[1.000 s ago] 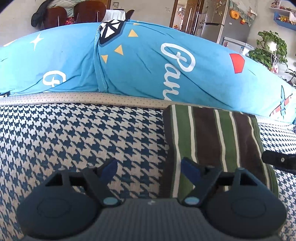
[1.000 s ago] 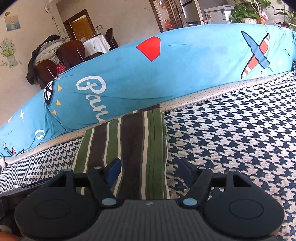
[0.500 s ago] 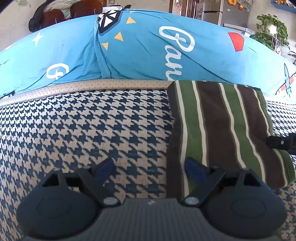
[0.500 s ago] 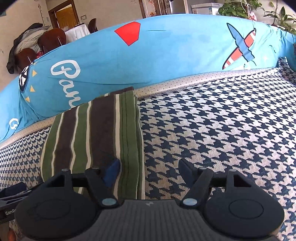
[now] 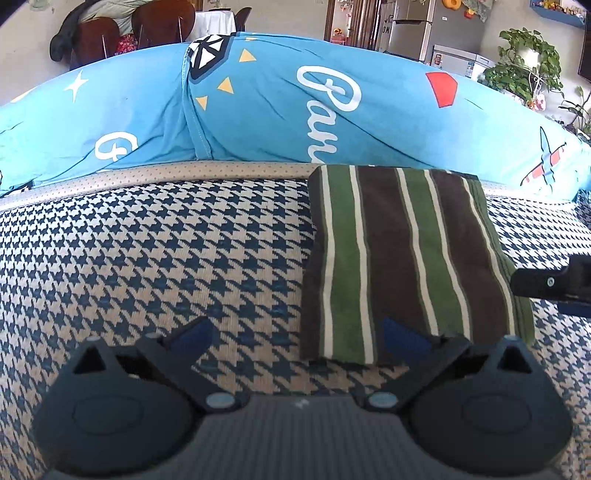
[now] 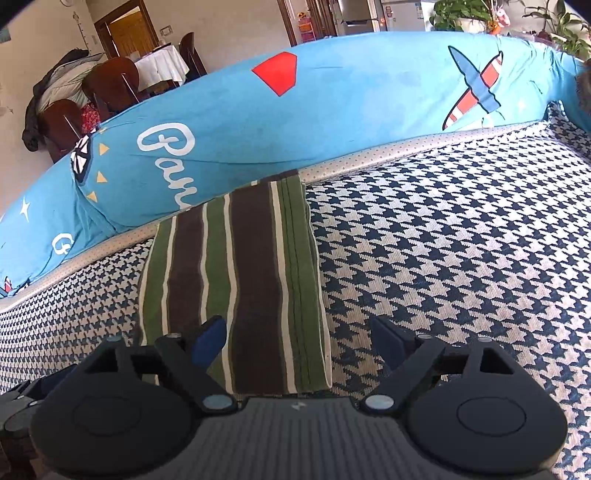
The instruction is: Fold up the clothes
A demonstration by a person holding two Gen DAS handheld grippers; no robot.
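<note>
Jaws spread, folded striped garment (image 5: pixel 406 258) lies lengthwise toward blue bolster (image 5: pixel 258 110).

Folded garment (image 5: pixel 402 254) on sofa seat (image 5: pixel 155 266), bolster (image 5: pixel 258 110) just behind.

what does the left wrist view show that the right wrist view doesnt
Only the left wrist view shows the white star on the blue cushion's left end and the right gripper's dark body beside the cloth. Only the right wrist view shows the wooden door and the whole striped plane print. Both show the folded striped cloth lying flat on the houndstooth cover, the blue cushion behind it, and open jaws holding nothing.
</note>
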